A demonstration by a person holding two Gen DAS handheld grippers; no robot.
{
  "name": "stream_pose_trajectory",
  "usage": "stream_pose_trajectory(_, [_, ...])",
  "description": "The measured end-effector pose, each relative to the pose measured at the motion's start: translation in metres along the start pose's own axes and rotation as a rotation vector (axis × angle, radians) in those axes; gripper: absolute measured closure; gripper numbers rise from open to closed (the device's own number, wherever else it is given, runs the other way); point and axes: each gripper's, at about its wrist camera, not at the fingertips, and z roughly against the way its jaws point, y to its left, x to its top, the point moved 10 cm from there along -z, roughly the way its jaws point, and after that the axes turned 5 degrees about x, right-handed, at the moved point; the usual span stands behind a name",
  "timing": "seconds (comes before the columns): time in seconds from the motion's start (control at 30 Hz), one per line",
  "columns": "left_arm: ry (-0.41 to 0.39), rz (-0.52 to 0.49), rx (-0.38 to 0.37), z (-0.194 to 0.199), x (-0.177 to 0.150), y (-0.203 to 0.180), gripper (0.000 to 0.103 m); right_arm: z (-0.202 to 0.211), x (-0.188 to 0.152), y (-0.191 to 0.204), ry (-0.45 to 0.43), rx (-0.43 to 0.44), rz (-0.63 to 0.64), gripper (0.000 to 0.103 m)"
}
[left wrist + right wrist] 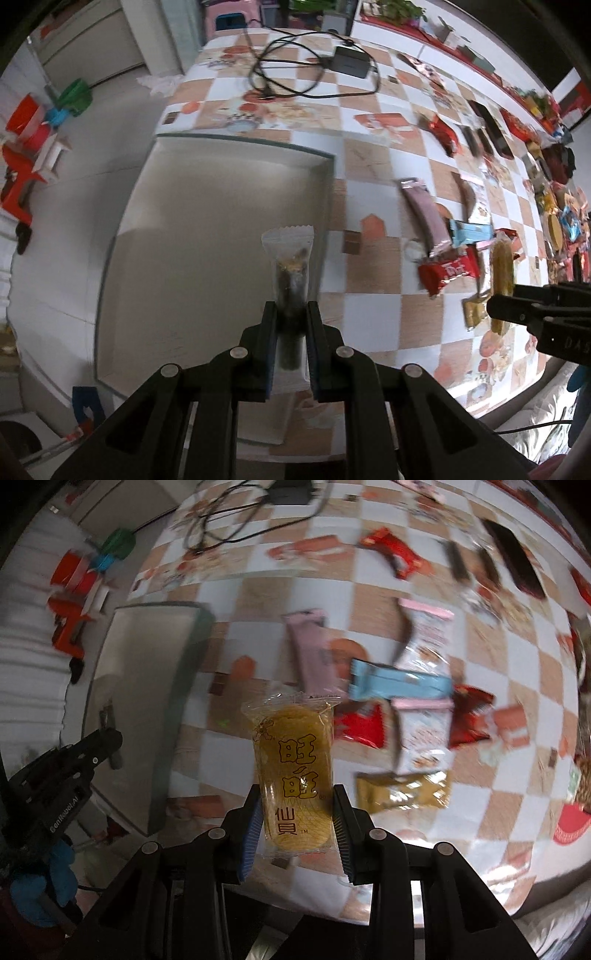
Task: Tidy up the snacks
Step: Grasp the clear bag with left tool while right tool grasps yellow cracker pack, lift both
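Both tongs clamped: left gripper point(291, 314) pinching a light crinkly dark snack stick point(291, 280), right gripper point(297, 805) squeezing the brittle rice cracker pack point(293, 771) by its sides.

place: home | cues: checkered tablecloth point(373, 177); plastic stools point(22, 177)

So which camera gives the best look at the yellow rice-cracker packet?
The right wrist view: the yellow rice-cracker packet faces the lens, print readable, between the right tongs. The left wrist view shows only its side.
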Motion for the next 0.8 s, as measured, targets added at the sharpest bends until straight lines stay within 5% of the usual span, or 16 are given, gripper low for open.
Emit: stream_pose_trajectory(0.8, [0.021,0.126,0.047,-0.006,-0.018,0.089,0.087,-0.037,0.029,0.118,0.042,0.029,0.203,0.065])
